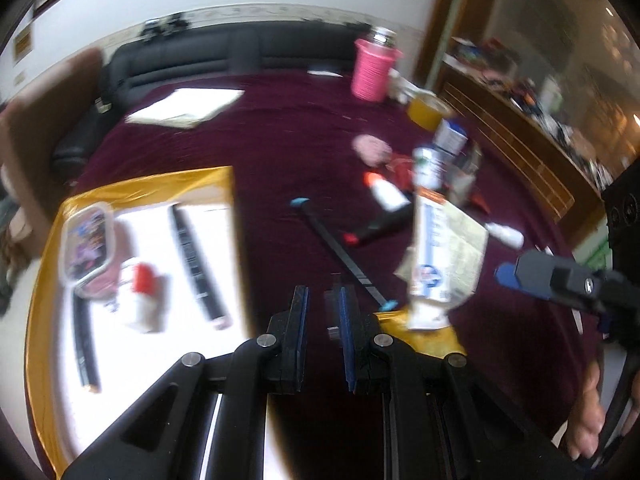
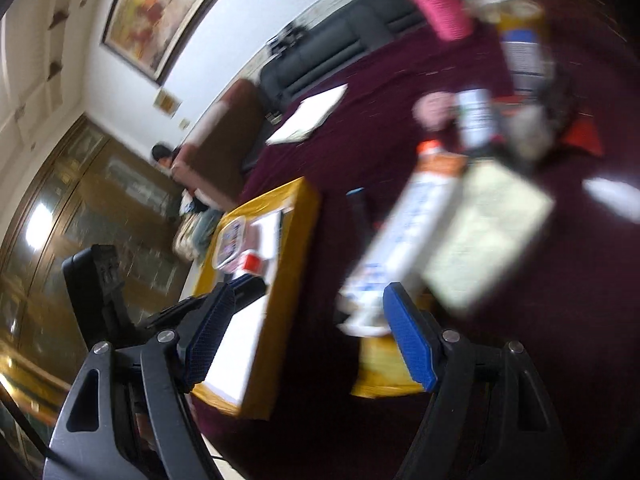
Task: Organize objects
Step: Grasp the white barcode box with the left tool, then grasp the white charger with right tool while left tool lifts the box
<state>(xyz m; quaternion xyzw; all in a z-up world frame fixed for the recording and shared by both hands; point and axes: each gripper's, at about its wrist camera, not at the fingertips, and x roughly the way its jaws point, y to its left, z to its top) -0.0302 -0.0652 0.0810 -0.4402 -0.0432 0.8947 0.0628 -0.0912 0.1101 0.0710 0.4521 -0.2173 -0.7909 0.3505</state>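
Toothpaste tube (image 1: 430, 256) lies lengthwise, cap end farthest.

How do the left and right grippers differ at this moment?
The left gripper has its jaws nearly together with nothing between them; the right gripper stands wide open. The left one points over the maroon cloth beside the gold tray. Both have blue pads and hold nothing.

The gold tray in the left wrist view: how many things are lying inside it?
5 in the gold tray: a clear-lidded box at the far left, a red-capped white bottle beside it, a dark stick in the middle, a second dark stick nearer, a maroon item under the box.
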